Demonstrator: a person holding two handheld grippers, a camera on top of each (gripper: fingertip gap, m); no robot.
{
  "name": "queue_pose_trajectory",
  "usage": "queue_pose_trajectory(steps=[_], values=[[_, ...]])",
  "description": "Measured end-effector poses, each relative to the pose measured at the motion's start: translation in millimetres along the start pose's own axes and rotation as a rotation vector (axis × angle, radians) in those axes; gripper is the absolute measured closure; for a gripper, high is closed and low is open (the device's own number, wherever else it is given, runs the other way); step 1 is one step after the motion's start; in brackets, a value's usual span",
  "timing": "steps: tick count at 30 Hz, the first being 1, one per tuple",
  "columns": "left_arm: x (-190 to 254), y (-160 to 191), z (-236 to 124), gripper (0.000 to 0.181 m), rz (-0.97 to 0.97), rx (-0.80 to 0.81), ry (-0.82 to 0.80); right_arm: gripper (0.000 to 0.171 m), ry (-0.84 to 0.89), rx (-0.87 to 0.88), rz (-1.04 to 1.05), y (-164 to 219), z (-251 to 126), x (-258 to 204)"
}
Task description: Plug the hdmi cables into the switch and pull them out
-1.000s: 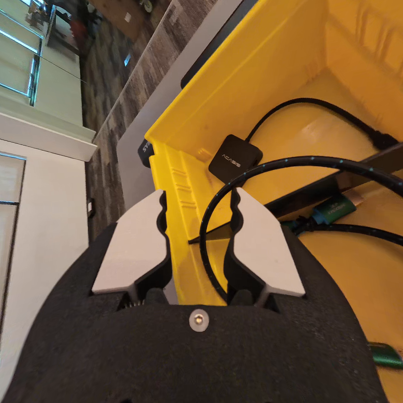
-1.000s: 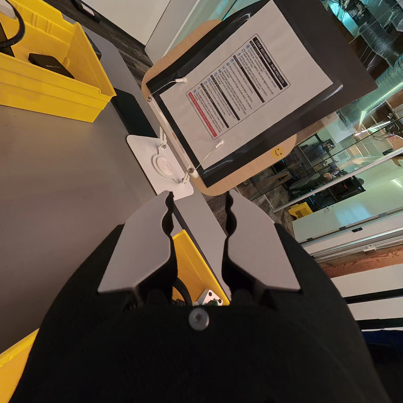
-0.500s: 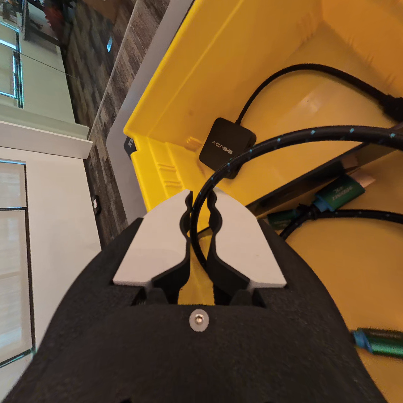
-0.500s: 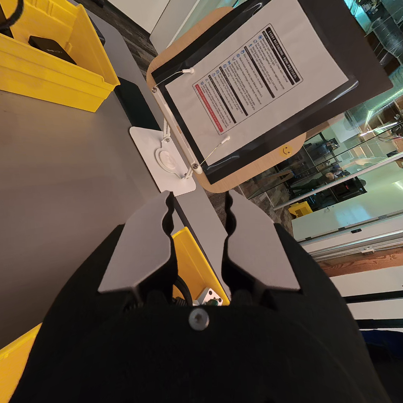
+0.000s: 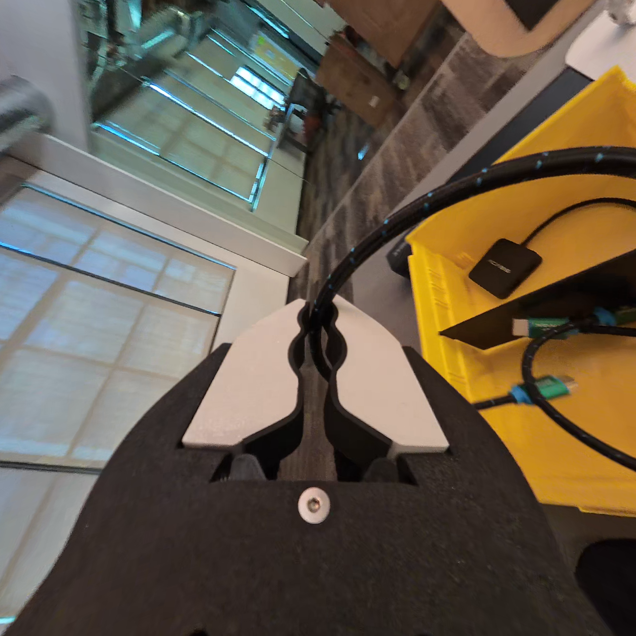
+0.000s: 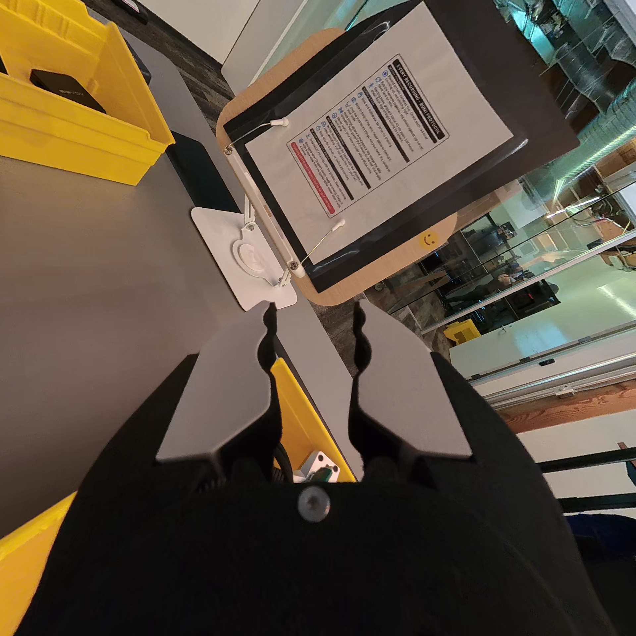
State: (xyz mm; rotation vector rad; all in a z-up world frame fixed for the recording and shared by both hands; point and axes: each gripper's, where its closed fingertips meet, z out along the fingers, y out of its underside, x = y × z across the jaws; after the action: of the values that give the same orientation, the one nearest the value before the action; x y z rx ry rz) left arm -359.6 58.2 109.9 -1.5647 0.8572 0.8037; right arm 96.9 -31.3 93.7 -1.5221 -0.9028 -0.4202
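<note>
My left gripper (image 5: 316, 309) is shut on a black braided HDMI cable (image 5: 406, 213) and holds it up beside the yellow bin (image 5: 444, 309). The cable arcs off to the right over the bin. In the bin lie a small black square adapter (image 5: 504, 267) with its thin lead, and green HDMI plugs (image 5: 550, 388) on other braided cables. My right gripper (image 6: 313, 306) is open and empty over the grey table (image 6: 86, 275). A second yellow bin (image 6: 299, 413) with a white metal block and a green part shows between its fingers. The switch I cannot make out.
A black divider (image 5: 537, 309) crosses the left bin. That bin also shows in the right wrist view (image 6: 75, 137) at the top left. A sheet holder on a white stand (image 6: 247, 254) with a printed page stands at the table's far edge. Glass walls lie beyond. There is about 45 centimeters between the tips of the two grippers. The small black square adapter (image 5: 504, 267) is closer to my left gripper, around 30 centimeters from its tips; the right tips are 50 centimeters off.
My left gripper closed on the braided cable and lifted it up and out to the side of the bin. The right gripper stayed open and shifted only slightly.
</note>
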Motion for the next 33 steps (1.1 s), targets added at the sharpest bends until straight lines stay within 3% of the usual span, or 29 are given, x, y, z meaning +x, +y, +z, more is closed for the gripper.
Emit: queue_pose_trajectory(steps=[10,17,21,24,29,33], values=[[-35.1,3.6,-51.7,0.174,-0.049,-0.062,-0.146,0.128,0.027,0.013,-0.006,-3.7,-7.9,7.2],[-13.7,-47.0,-93.1,0.175,-0.055,0.115,-0.049,0.128,0.041,0.020,-0.009,-6.4,-12.3,10.7],[28.8,-100.0,-106.3,0.175,-0.002,0.253,0.096,0.128,0.051,0.023,-0.001,-6.5,-16.2,14.0],[84.7,-138.0,-118.5,0.175,0.061,0.346,0.319,0.128,0.057,0.019,0.006,-4.3,-18.8,17.1],[197.8,-169.4,-117.5,0.175,0.356,0.337,0.607,0.128,0.062,0.009,0.018,0.5,-21.7,21.5],[270.9,-177.8,-93.2,0.175,0.491,0.298,0.723,0.128,0.081,0.005,0.022,2.6,-27.3,27.5]])
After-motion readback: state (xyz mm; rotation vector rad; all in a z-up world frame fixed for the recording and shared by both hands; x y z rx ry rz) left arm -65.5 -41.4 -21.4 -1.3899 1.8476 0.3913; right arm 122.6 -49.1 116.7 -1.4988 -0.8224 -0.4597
